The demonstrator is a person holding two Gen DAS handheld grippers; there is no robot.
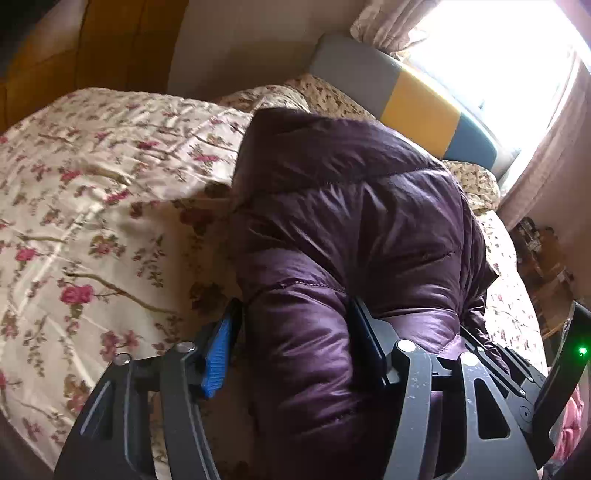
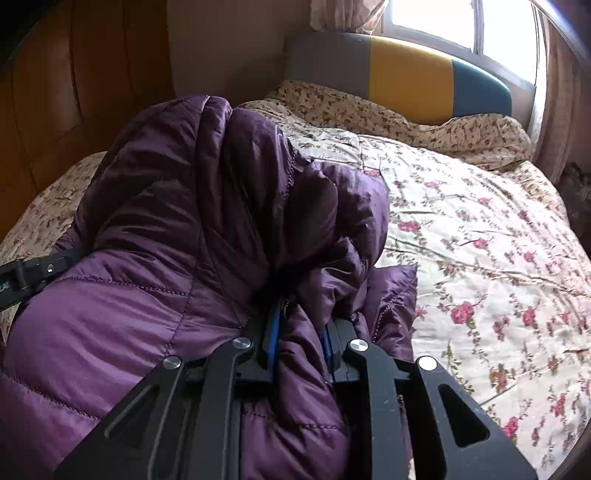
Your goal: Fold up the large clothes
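A purple quilted jacket (image 1: 351, 229) lies bunched in a thick heap on a bed whose floral cover (image 1: 92, 192) spreads out on both sides of it. The left gripper (image 1: 295, 339) straddles a puffy fold at the jacket's near end — its jaws stand well apart, the blue pad (image 1: 218, 354) on the left finger showing bare and clear of the fabric, while the right finger touches the fold's side without pinching it. The right gripper (image 2: 299, 339) sits at the other near corner of the heap; its jaws are narrow and a crumpled ridge of jacket (image 2: 184, 221) is squeezed between them, thin strips of blue pad showing on either side of the cloth. From the right wrist view the left gripper's dark frame (image 2: 29, 273) pokes in at the far left edge, touching the jacket. Beyond the heap stand a headboard (image 2: 406, 74) in grey, yellow and teal — and a bright window (image 2: 436, 18) behind it.
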